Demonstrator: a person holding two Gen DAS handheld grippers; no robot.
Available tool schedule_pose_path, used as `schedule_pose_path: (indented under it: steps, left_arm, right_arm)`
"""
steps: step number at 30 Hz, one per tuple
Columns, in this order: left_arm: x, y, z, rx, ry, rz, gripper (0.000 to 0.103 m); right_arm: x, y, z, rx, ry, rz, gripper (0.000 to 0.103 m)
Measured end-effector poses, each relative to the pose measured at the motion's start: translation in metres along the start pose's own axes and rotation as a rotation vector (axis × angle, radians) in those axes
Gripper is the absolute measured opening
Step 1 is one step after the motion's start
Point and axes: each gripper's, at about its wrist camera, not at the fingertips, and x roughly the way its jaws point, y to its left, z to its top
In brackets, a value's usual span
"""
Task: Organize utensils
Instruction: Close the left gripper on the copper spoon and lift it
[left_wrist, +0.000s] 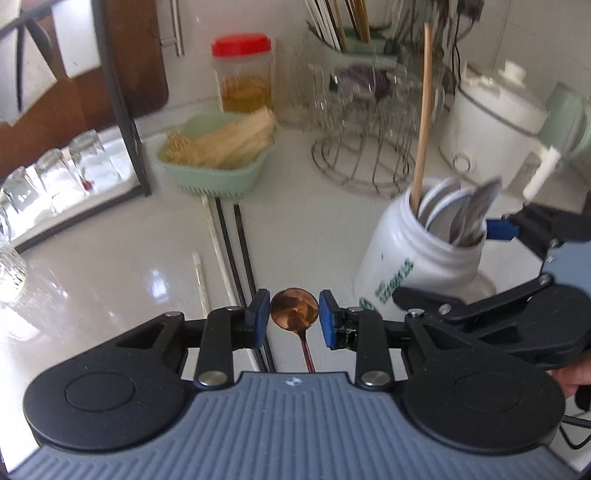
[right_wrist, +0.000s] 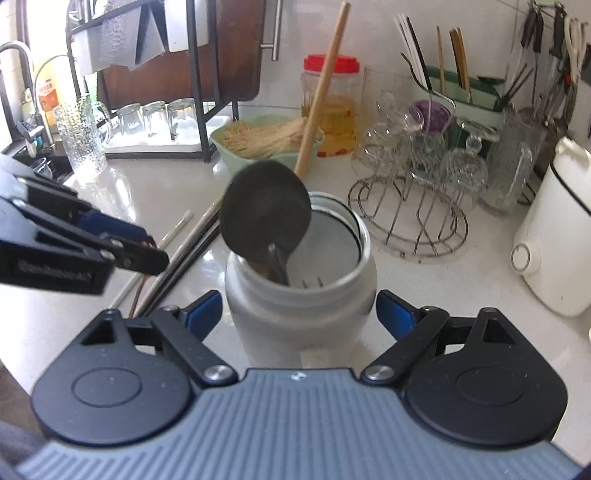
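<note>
A copper spoon (left_wrist: 294, 314) lies on the white counter, its bowl between the open pads of my left gripper (left_wrist: 293, 320). Black and white chopsticks (left_wrist: 229, 243) lie on the counter to its left. A white jar (left_wrist: 421, 254) holds several spoons and one wooden stick (left_wrist: 424, 118). In the right wrist view my right gripper (right_wrist: 301, 314) is open, its fingers on either side of the jar (right_wrist: 299, 314) without touching it. A dark spoon bowl (right_wrist: 266, 210) sticks up out of the jar. The left gripper (right_wrist: 110, 240) shows at left.
A green basket of wooden sticks (left_wrist: 221, 151), a red-lidded jar (left_wrist: 243, 74), a wire rack of glasses (left_wrist: 365, 122), a white cooker (left_wrist: 495, 118), a green utensil holder (left_wrist: 351, 40) and a black frame over upturned glasses (left_wrist: 66, 173) stand behind.
</note>
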Motion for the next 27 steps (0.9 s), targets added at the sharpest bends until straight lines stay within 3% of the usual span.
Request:
schedule_pose_path:
  steps: [8,27]
  left_arm:
    - [-0.022,0.015,0.019,-0.054,-0.087,0.0,0.033]
    - [-0.045,0.013,0.038,-0.056,-0.11,-0.034,0.033]
  right_arm:
    - [0.002,0.001,0.005,-0.05,-0.058,0.007,0.091]
    - [0.001,0.007,0.002,-0.031,-0.07,-0.026,0.09]
